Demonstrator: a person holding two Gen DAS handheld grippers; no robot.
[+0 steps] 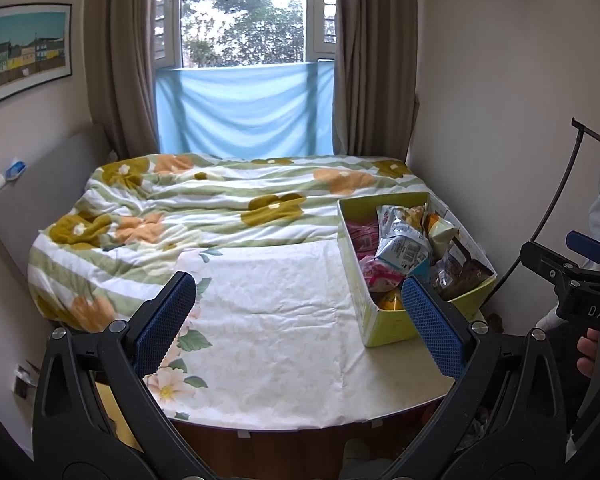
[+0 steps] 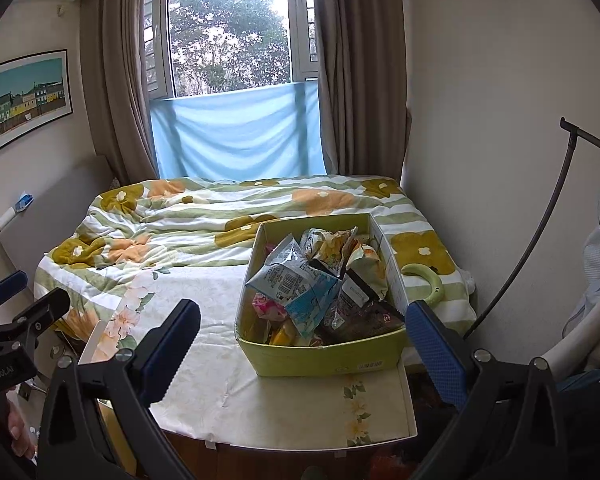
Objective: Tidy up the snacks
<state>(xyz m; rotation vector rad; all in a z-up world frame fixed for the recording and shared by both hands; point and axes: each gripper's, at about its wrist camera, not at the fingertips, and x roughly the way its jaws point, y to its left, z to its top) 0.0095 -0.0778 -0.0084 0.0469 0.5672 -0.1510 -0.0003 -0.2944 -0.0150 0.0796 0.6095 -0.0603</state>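
Both claws, left claw (image 1: 300, 316) and right claw (image 2: 304, 340), gape level, empty.

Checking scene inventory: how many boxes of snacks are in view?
1. The yellow-green box sits on the table's right side, against the bed, packed with snack packets. No second box shows in either view.

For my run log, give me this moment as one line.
phase: start | left gripper: open, empty | right gripper: open, empty | snack packets: piled in green box | box on table
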